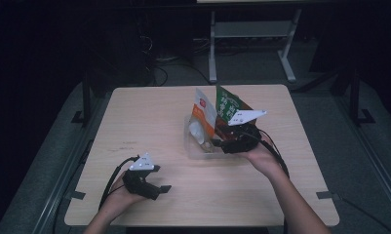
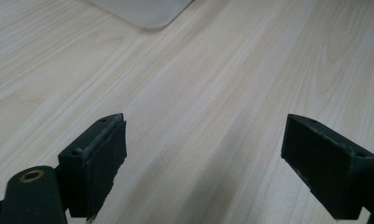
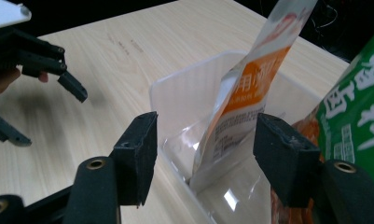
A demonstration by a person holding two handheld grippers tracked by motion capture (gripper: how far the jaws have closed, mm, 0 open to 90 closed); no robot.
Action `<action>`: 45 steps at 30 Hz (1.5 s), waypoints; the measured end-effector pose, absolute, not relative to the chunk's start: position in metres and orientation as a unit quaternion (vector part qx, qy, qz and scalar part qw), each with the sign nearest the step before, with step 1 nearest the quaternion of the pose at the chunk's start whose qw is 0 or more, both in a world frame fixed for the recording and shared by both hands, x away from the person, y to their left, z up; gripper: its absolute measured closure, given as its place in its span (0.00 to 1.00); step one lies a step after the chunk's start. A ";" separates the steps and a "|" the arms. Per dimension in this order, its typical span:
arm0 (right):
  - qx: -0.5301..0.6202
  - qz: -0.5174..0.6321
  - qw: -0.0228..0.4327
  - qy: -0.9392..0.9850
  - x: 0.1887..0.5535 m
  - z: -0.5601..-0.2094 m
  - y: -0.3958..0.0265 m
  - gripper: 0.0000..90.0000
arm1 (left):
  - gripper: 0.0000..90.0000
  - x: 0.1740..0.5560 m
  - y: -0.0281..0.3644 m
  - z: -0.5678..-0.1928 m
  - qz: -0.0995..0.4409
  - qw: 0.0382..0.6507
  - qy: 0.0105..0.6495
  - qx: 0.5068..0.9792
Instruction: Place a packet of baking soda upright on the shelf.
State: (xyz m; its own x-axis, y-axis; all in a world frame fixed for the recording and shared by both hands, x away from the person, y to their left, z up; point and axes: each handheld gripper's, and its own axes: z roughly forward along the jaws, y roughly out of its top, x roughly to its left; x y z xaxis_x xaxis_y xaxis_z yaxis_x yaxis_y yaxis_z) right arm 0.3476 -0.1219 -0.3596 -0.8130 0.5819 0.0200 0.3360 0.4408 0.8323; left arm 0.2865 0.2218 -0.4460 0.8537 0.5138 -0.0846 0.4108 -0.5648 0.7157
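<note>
A clear plastic bin (image 1: 195, 148) stands on the wooden table (image 1: 149, 126), right of the middle. An orange-and-white pouch (image 1: 204, 114) and a green pouch (image 1: 227, 105) stand upright in it. My right gripper (image 1: 216, 144) is at the bin's near right side and points left. In the right gripper view it (image 3: 203, 158) is open, its jaws on either side of the bin's (image 3: 175, 98) near wall. The orange pouch (image 3: 250, 88) stands past the jaws, untouched, with the green pouch (image 3: 357, 121) at the right. My left gripper (image 1: 162, 178) rests open near the front left, holding nothing (image 2: 203, 158).
A corner of the bin (image 2: 142, 11) shows at the top of the left gripper view. In the right gripper view, the left gripper (image 3: 40, 109) lies far off on the bare wood. Dark floor and a metal stand (image 1: 251, 34) lie beyond the table's far edge.
</note>
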 end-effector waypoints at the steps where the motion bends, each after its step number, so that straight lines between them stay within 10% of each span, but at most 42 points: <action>1: 0.276 0.452 0.135 0.838 0.345 -0.361 -0.124 0.43 | 0.15 0.286 0.222 -0.446 0.066 0.385 0.261 0.883; 45: 0.239 0.402 0.104 0.878 0.286 -0.441 -0.158 0.23 | 0.15 0.273 0.195 -0.458 0.021 0.367 0.171 0.914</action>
State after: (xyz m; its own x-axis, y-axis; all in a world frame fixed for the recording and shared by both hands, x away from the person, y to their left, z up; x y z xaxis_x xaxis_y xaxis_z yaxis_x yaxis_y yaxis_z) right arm 0.2856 -0.1583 -0.4413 -0.8636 0.5040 0.0097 0.3365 0.5620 0.7556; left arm 0.2734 0.1950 -0.4580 0.9409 0.3275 -0.0865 0.2965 -0.6728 0.6778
